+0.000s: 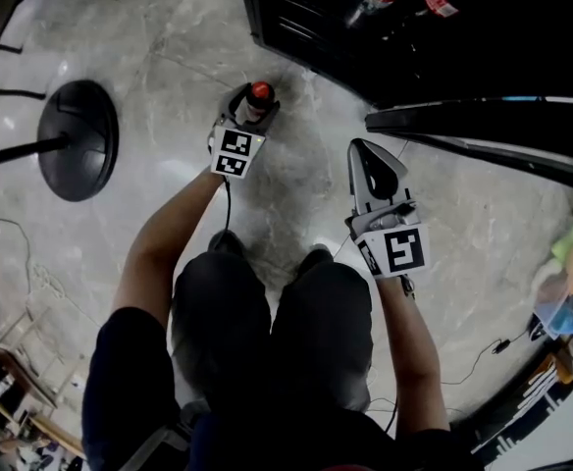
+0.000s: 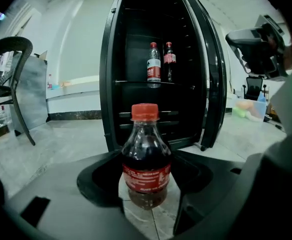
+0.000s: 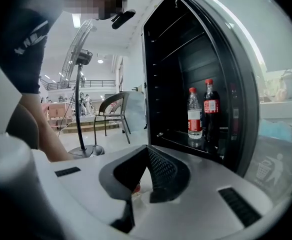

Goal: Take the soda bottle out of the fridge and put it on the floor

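Head view looks down at the grey floor (image 1: 169, 57). The left gripper (image 1: 251, 104) is low, near the floor, with the soda bottle (image 1: 260, 92) in its claw. Only the red cap shows well from up here. The black fridge (image 1: 306, 18) is just ahead and its door (image 1: 483, 126) is open. The bottle is already out of the fridge, so I think the job is nearly done. The right gripper (image 1: 359, 148) is near the door, well apart from the bottle.

Left gripper view looks along the claw. The bottle stands up straight between the two jaws, and they seem to press on its two sides. Its bottom looks right down at the floor tiles, but I cannot tell if it touches them. Holding it upright and low makes sense, because then it can stand by itself when the claw lets go. Behind it, a clear bottle (image 2: 154, 64) and a dark bottle (image 2: 169, 60) stand on a shelf (image 2: 136, 82) in the fridge.

Right gripper view shows its own jaws pushed together, tips touching, with nothing held between them. It has no job here, so it is out of the way. I think the next move is to open the left claw slowly and pull straight back, so the bottle does not get knocked over.
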`<state>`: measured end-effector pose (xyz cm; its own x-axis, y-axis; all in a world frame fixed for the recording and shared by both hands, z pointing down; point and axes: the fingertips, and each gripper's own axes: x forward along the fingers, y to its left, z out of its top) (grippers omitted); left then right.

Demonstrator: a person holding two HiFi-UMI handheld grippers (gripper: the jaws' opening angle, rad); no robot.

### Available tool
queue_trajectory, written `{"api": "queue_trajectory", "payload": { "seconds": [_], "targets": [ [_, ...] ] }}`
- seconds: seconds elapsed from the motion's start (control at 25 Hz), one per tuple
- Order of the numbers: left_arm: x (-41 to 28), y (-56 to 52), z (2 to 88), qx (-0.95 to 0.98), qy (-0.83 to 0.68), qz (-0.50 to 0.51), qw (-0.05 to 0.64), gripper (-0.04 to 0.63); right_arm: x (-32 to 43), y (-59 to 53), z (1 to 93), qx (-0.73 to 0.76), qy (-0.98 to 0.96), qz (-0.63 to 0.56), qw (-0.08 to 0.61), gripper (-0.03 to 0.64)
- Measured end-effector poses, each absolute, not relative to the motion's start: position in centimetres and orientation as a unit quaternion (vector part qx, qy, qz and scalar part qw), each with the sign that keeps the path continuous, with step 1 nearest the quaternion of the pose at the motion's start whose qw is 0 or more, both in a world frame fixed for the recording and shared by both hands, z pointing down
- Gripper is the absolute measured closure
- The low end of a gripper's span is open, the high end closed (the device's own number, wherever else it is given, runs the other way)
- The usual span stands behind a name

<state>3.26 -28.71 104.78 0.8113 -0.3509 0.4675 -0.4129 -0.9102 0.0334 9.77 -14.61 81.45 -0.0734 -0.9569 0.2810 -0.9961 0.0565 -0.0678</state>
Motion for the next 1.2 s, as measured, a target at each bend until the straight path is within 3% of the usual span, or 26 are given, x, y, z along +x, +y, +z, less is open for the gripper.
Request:
{"api": "queue_trajectory", "payload": {
  "seconds": [1.2],
  "targets": [
    [1.0,-29.0,109.9,0.949,-0.221,0.216,0.064,0.285,9.6,-15.5,84.6,0.670,-0.725,0.140,0.078,0.600]
  ]
}}
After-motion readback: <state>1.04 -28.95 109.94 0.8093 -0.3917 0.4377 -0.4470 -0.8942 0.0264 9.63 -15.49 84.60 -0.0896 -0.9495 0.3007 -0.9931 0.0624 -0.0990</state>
